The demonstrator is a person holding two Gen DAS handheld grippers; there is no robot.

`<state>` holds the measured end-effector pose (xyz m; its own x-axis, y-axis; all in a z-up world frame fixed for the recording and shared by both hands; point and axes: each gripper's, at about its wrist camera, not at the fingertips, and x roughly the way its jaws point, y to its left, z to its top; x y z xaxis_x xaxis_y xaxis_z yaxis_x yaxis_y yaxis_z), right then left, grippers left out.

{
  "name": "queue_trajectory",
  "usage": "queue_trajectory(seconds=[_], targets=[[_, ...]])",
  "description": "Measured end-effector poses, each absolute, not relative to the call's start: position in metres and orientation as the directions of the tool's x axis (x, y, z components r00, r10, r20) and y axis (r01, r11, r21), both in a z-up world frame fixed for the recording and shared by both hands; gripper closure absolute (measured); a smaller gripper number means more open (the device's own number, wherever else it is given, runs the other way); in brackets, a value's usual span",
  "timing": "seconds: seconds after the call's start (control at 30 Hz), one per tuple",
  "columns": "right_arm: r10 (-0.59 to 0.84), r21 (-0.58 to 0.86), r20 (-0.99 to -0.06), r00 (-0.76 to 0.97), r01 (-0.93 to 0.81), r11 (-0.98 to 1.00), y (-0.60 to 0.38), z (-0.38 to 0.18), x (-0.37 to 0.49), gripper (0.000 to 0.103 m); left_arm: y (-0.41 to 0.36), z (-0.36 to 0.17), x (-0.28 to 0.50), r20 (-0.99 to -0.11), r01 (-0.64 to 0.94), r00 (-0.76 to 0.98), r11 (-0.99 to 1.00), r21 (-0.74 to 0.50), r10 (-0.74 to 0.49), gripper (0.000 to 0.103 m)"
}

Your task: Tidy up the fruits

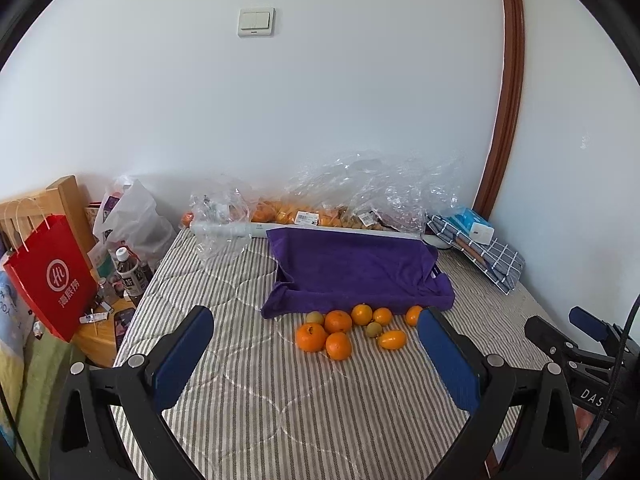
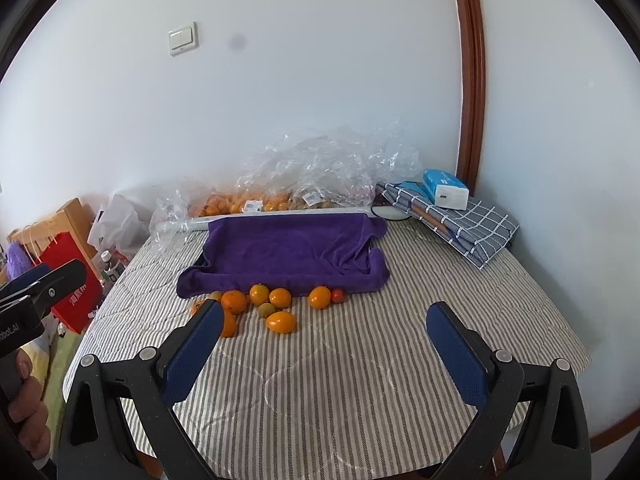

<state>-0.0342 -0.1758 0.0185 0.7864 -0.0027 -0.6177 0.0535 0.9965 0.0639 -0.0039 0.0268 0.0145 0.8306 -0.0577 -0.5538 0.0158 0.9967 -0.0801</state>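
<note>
Nearest: left gripper (image 1: 316, 344), blue-padded jaws standing wide apart, nothing between them, held above the striped bed cover (image 1: 280, 400). Right gripper (image 2: 324, 340) alongside it, jaws likewise wide apart and empty. A hand (image 2: 24, 420) grips the left tool's handle at the lower left edge of the right wrist view.

Middle of the bed: a loose cluster of fruit (image 1: 352, 330) lying on the cover. Several round oranges (image 1: 338, 321), some touching; one oval orange-yellow fruit (image 1: 392, 339) at the near right of the group; two small greenish-brown fruits (image 1: 374, 329) among them; one small red fruit (image 2: 338, 295) at the right end, against the cloth edge.

Just behind the fruit: a purple towel (image 1: 352, 270), draped over what seems a shallow tray, its front edge touching the rearmost fruit.

Against the wall: crumpled clear plastic bags (image 1: 372, 192) holding more orange fruit, with price labels. Far right: folded checked cloth (image 2: 468, 224), a blue and white tissue pack (image 2: 444, 190) on top.

Left, beside the bed: red paper bag (image 1: 52, 276), bottles (image 1: 128, 274), white plastic bag (image 1: 132, 216).

On the wall: light switch (image 1: 256, 22).
</note>
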Motion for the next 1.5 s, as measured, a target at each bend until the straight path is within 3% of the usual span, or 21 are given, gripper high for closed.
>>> queue_trajectory(seconds=[0.43, 0.57, 0.93, 1.13, 1.2, 1.37, 1.5], targets=[[0.064, 0.084, -0.644, 0.762, -0.012, 0.996, -0.163, 0.001, -0.003, 0.004, 0.04, -0.008, 0.016, -0.57, 0.023, 0.82, 0.998, -0.06, -0.054, 0.001], [0.082, 0.102, -0.651, 0.754, -0.021, 0.995, -0.163, -0.012, 0.01, 0.008, 0.046, -0.02, 0.027, -0.562, 0.016, 0.826, 0.999, -0.052, -0.043, 0.001], [0.055, 0.097, -0.689, 0.722, 0.016, 0.995, -0.168, -0.07, 0.047, 0.011, 0.051, -0.069, 0.072, -0.64, 0.048, 0.765, 0.997, -0.059, -0.074, 0.001], [0.025, 0.084, -0.73, 0.683, 0.054, 0.995, -0.176, -0.102, 0.07, 0.018, 0.059, -0.102, 0.091, -0.679, 0.033, 0.731, 0.997, -0.065, -0.068, 0.001], [0.041, 0.103, -0.752, 0.658, 0.056, 0.993, -0.179, -0.114, 0.079, 0.028, 0.061, -0.113, 0.098, -0.698, 0.023, 0.714, 0.998, -0.057, -0.056, 0.004], [0.059, 0.101, -0.782, 0.621, 0.032, 0.994, -0.176, -0.137, 0.092, 0.042, 0.068, -0.136, 0.113, -0.732, -0.004, 0.681, 0.999, -0.04, -0.026, 0.016], [0.051, 0.089, -0.792, 0.608, 0.033, 0.995, -0.177, -0.147, 0.105, 0.055, 0.074, -0.148, 0.123, -0.754, 0.007, 0.652, 0.995, -0.096, -0.077, 0.029]])
